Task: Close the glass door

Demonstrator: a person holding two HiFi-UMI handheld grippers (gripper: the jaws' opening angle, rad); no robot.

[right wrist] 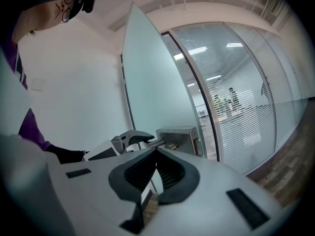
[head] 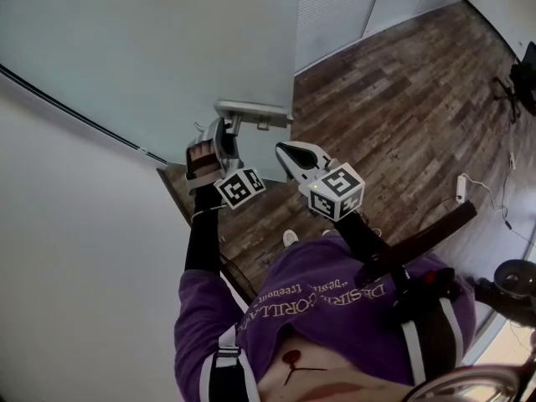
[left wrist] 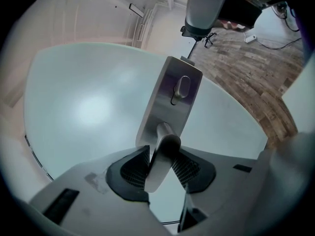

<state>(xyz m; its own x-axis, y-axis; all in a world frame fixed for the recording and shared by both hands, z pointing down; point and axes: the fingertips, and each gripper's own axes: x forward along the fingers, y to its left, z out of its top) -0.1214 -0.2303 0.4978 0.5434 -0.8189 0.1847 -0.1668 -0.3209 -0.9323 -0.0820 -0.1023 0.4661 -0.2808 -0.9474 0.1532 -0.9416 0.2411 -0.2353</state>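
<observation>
Glass door (head: 151, 57) stands ajar in front of person; left gripper (left wrist: 158, 165) clamped on lever handle (left wrist: 165, 142); right gripper (right wrist: 156, 154) just beside handle, jaws pinched together, nothing between them; step judged: grip taken, swing not yet done; next: steady swing toward closed position, clamp kept firm; no containers in view.

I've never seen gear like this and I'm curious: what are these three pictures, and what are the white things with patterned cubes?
No robot: a person holds hand-held tongs, one per hand; the cubes are part of them. One picture comes from a camera on the person's head, looking down; the other two from cameras riding on each tool. The left tongs are clamped on the metal door handle of a frosted glass door. The right tongs are shut and empty, near it, over a wooden floor.
</observation>
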